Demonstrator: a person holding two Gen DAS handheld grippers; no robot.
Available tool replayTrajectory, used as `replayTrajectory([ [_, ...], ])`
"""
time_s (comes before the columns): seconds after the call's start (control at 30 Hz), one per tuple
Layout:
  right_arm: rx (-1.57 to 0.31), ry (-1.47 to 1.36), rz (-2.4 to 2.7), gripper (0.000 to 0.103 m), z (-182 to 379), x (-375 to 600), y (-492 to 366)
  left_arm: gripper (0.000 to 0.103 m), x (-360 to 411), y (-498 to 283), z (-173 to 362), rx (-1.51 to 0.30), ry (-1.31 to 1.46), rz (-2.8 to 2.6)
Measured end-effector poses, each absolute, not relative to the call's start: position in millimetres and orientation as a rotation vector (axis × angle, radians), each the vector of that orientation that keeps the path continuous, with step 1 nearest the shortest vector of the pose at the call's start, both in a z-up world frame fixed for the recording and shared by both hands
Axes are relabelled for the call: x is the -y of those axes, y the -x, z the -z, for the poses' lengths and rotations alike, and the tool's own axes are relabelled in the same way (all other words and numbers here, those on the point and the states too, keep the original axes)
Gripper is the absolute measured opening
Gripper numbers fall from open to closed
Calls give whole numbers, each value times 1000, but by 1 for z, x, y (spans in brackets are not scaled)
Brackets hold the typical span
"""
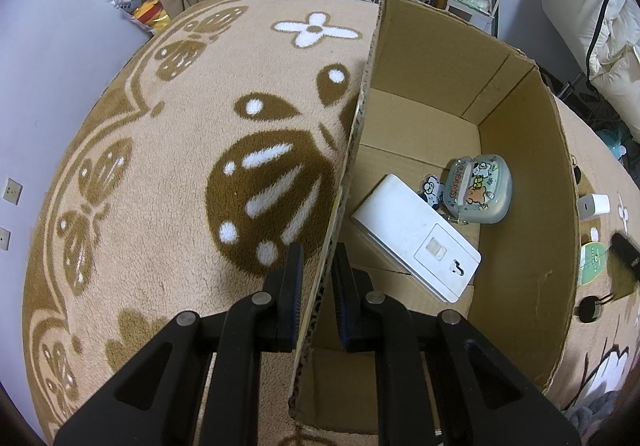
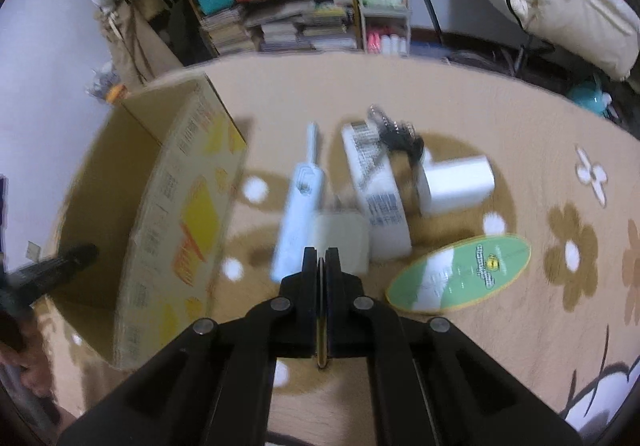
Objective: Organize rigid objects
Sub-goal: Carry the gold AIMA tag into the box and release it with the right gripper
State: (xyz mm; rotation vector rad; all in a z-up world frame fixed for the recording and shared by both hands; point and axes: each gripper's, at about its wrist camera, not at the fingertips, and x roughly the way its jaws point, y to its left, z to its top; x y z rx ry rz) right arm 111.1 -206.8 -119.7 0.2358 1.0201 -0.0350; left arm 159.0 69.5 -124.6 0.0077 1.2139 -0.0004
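Left gripper (image 1: 317, 266) clamping cardboard box (image 1: 520, 174) wall

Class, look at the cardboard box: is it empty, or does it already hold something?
Not empty. Inside the box, a white flat device and a cartoon-printed case lie on its floor.

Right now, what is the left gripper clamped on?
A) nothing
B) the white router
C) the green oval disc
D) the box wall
D: in the left wrist view the left gripper is shut on the box wall, one finger on each side of it.
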Motion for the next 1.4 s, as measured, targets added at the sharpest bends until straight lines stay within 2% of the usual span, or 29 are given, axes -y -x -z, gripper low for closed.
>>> replayTrajectory([
  [0.27, -896, -244, -68, 5, 60, 176, -123, 13, -70, -158, 120, -1205, -3, 10],
  [0.53, -843, -234, -159, 5, 37, 139, -147, 13, -69, -158, 118, -1201, 0, 9],
  [1.07, -870, -223, -256, 5, 54, 96, -173, 13, -70, -158, 117, -1201, 6, 13],
  [1.4, -945, -232, -254, 6, 93, 85, -180, 13, -71, -159, 118, -1202, 13, 18],
])
